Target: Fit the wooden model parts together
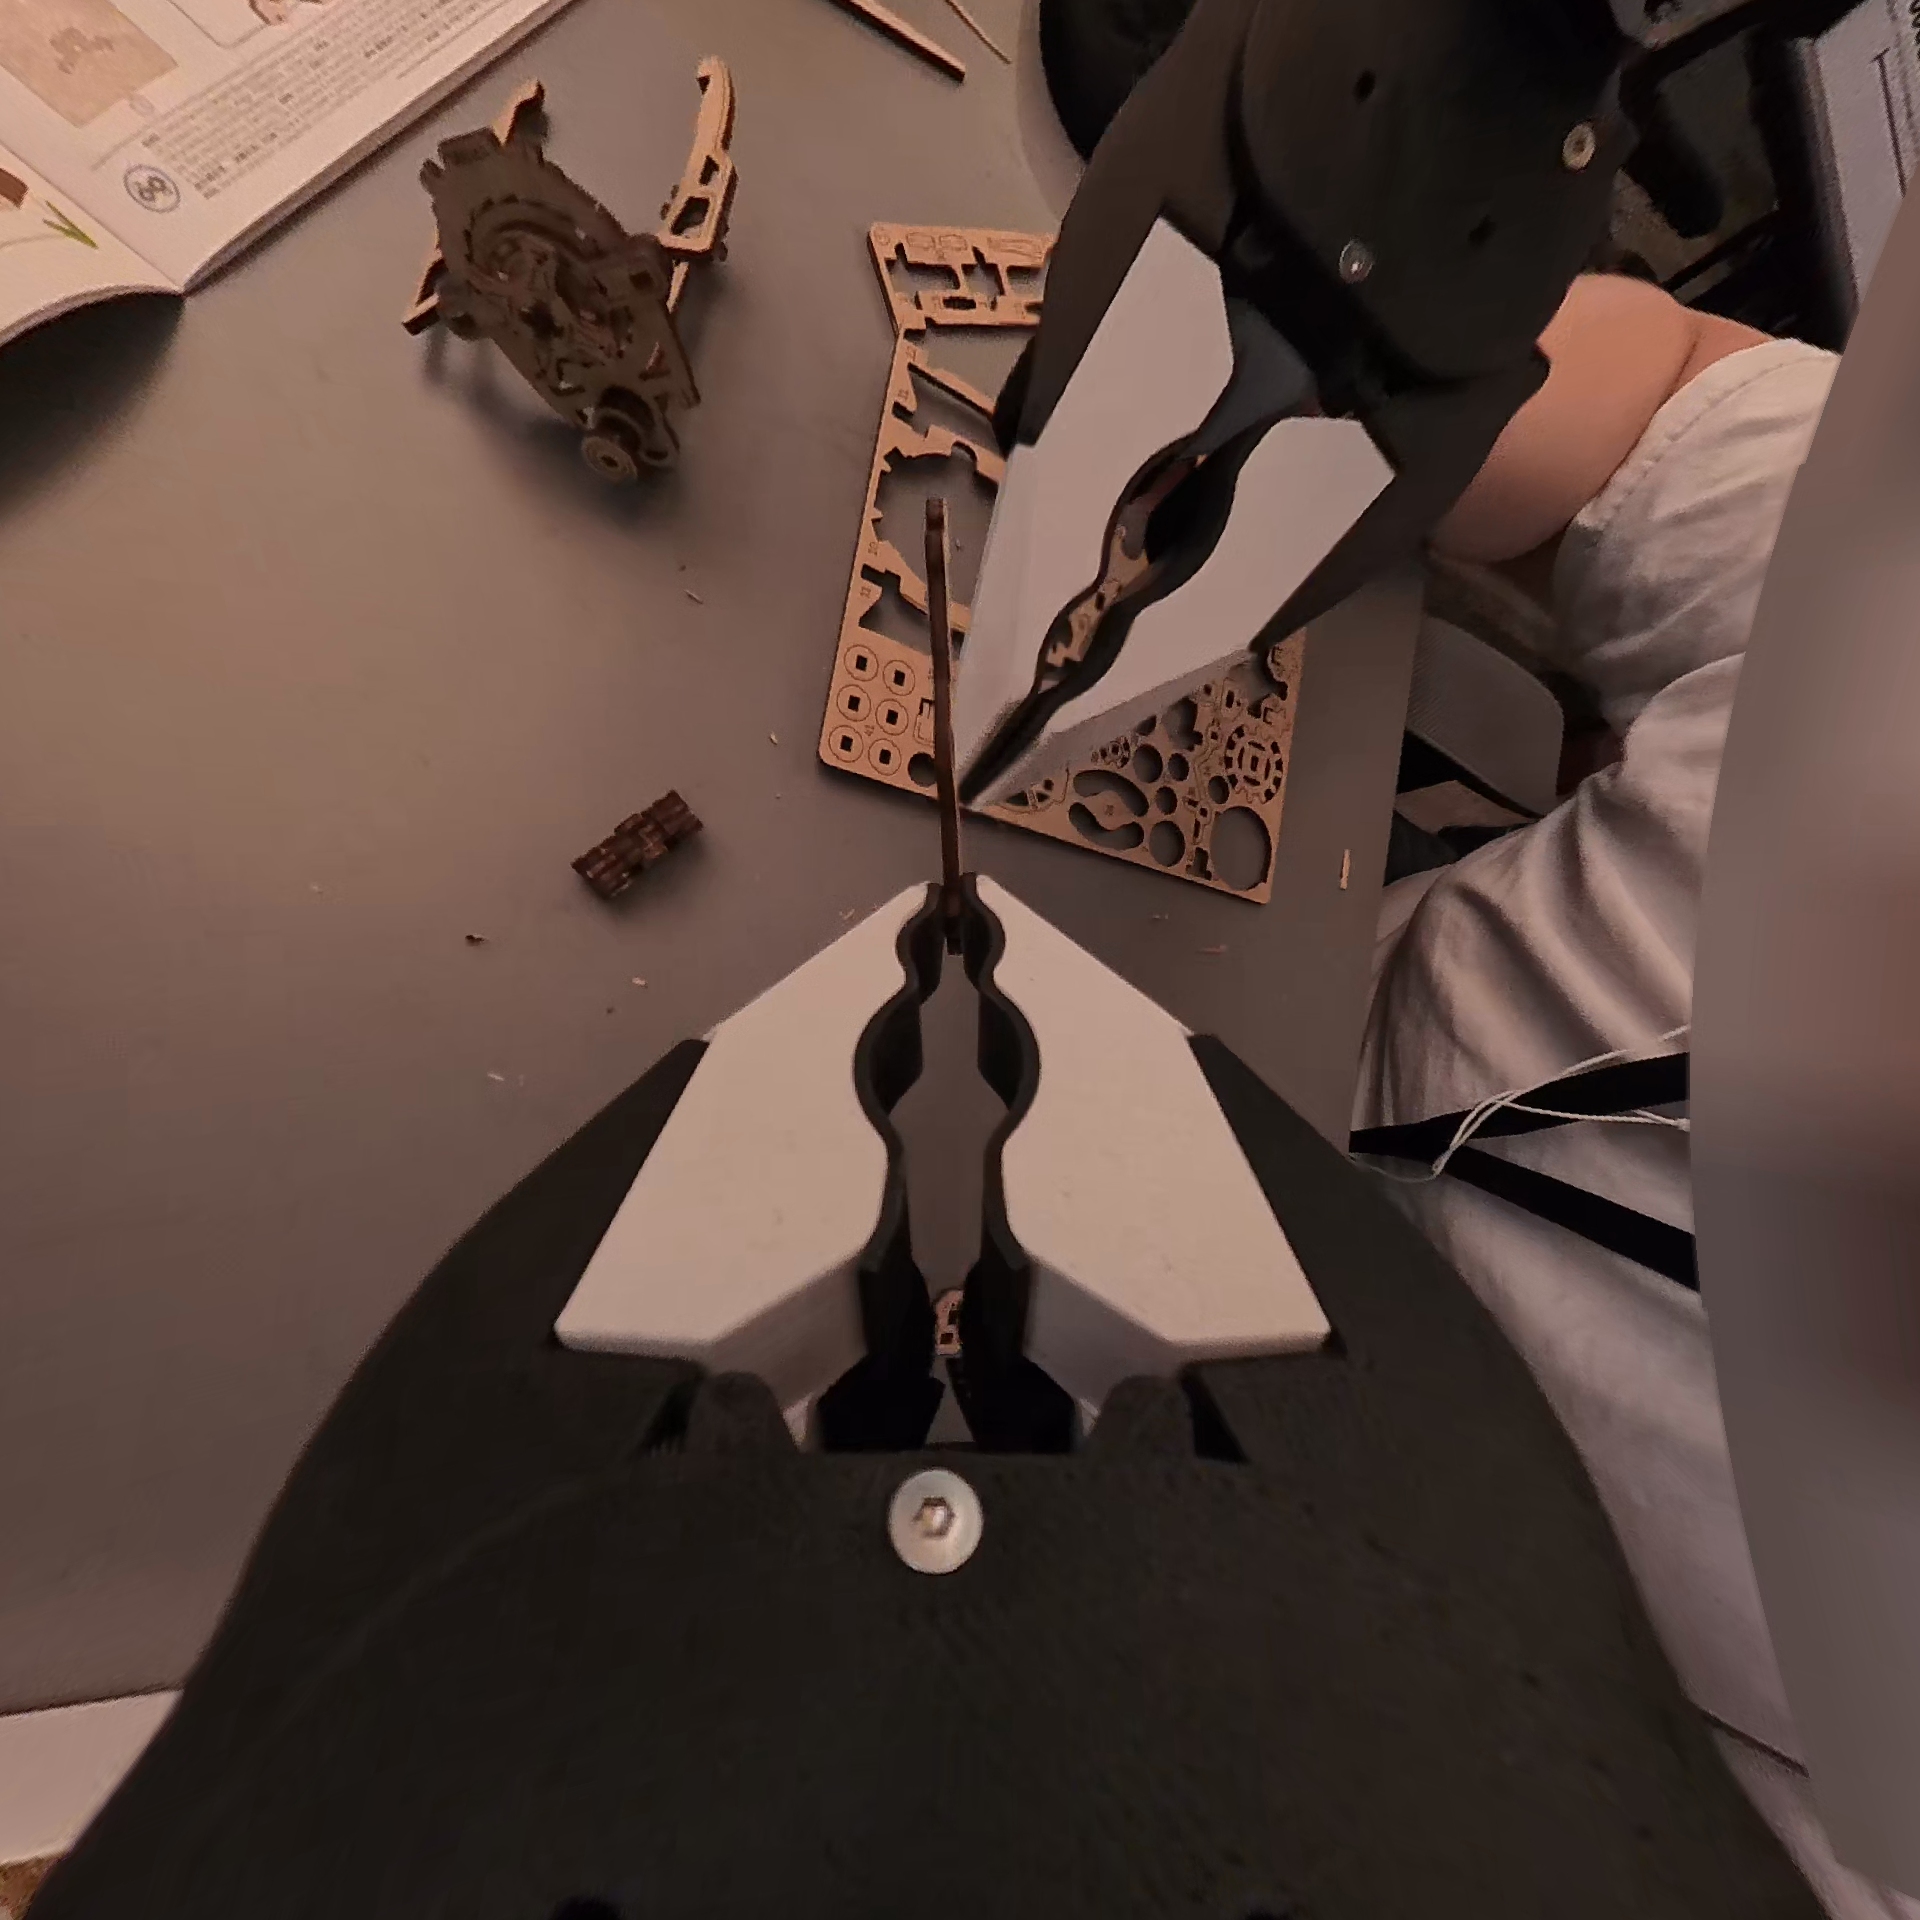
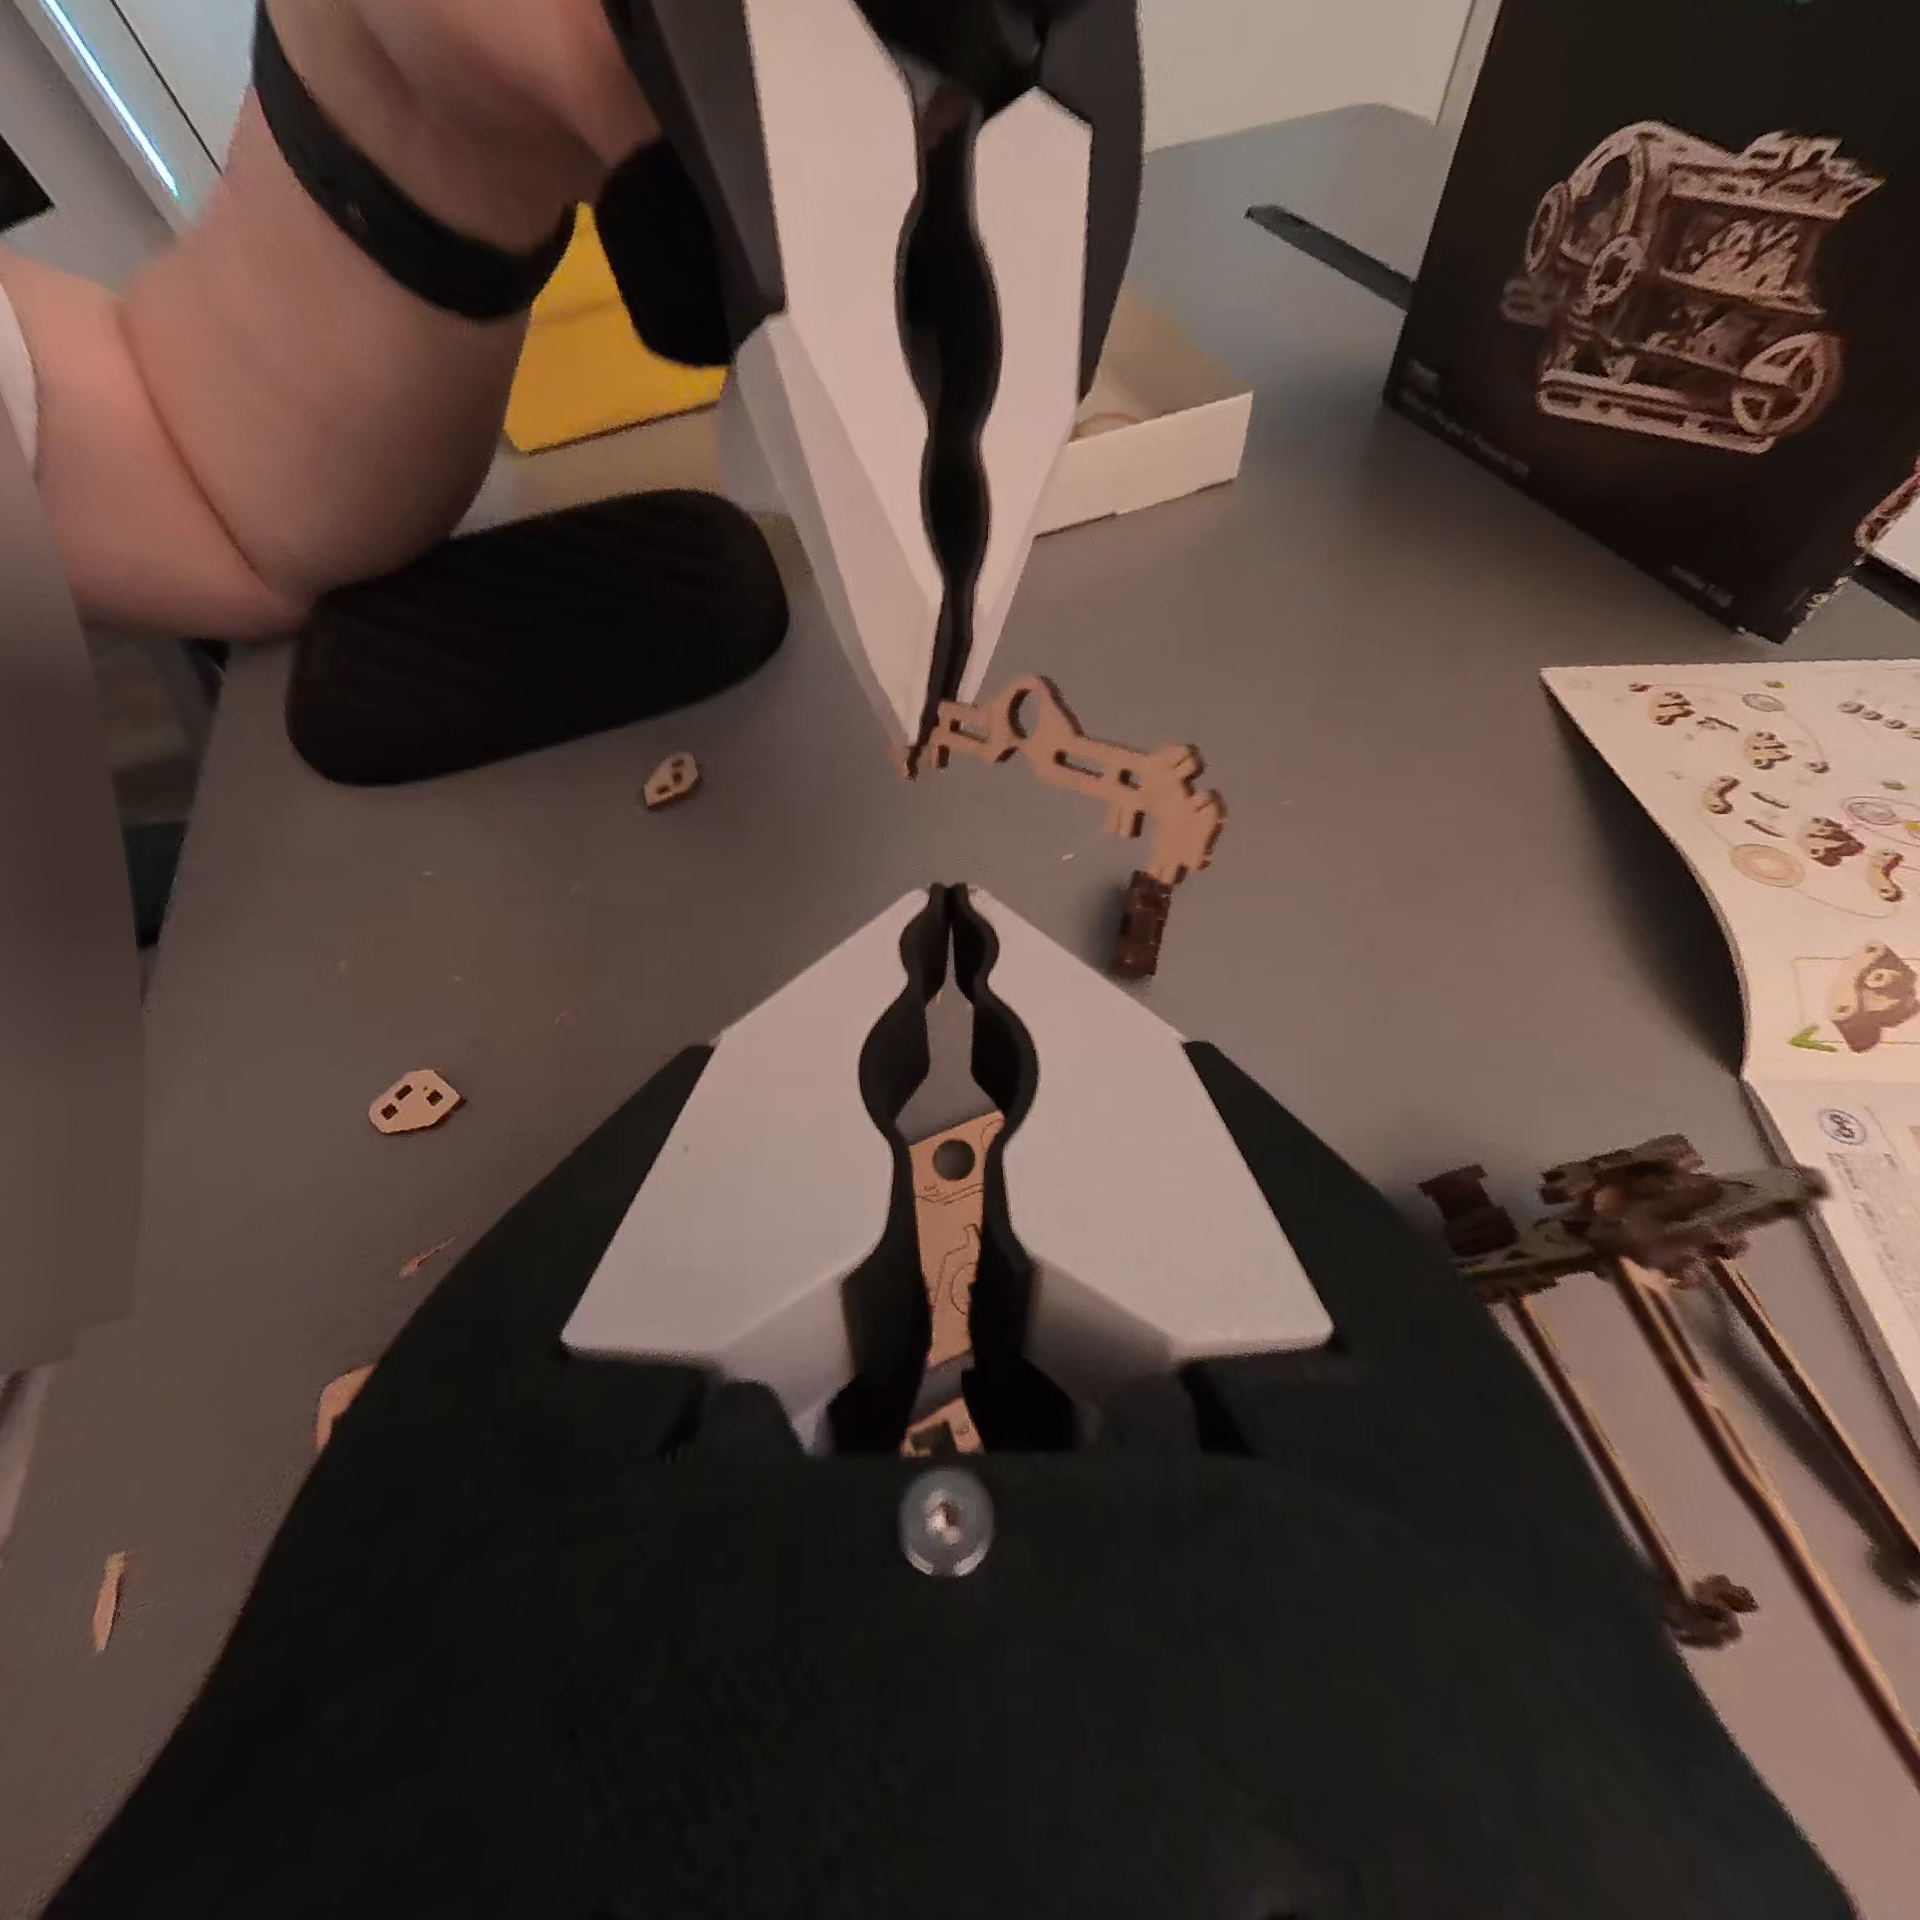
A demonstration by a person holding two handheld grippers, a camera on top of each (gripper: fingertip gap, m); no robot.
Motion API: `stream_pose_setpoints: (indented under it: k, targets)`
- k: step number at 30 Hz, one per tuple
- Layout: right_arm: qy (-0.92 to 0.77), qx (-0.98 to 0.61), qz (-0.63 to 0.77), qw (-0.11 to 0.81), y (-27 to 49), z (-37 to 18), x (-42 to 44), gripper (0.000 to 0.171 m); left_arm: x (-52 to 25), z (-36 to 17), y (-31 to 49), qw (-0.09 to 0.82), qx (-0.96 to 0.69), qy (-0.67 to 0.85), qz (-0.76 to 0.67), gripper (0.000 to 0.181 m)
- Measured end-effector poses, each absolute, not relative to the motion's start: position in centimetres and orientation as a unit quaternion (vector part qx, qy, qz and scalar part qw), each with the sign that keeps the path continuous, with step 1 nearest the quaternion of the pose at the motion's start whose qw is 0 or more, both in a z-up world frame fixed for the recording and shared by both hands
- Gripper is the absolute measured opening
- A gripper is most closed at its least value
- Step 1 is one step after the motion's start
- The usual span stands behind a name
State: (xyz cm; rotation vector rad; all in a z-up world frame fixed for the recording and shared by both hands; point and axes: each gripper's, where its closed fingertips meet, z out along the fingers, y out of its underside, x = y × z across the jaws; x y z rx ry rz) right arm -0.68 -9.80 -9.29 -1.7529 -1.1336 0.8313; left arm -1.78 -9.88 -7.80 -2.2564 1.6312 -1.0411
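My left gripper is shut on a thin flat wooden part, which stands edge-on and reaches away from the fingertips. In the right wrist view the same gripper comes down from the top. There the part shows as a pale curved arm with slots, held by one end. Its far end hangs close above a small dark wooden block on the grey table. My right gripper is shut with its pads together and nothing between the tips. In the left wrist view it points right beside the held part.
A part-built wooden model, a punched wooden sheet and a dark gear stack lie on the table. An instruction booklet, a black box, a model with rods and loose offcuts lie around. A person's arm is at the left. My left and right fingertips are right by each other.
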Motion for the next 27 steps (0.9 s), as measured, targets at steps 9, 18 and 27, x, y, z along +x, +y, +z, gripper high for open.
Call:
stream_pose_setpoints:
  k: [9,18,27]
  targets:
    - [-0.422,-0.755,0.373,0.336,-16.3,-10.8,-8.0,0.032,-3.5,-6.5,-8.3,0.111,-0.775,0.522,-0.338,0.001]
    - [-0.383,-0.815,0.214,0.380,-15.9,-15.3,-13.6,0.038,-4.3,-3.2,-9.7,0.144,-0.757,0.535,-0.347,0.001]
    - [-0.328,-0.834,0.193,0.400,-13.8,-14.1,-8.3,0.034,-4.8,-0.2,-12.1,0.163,-0.722,0.563,-0.368,0.000]
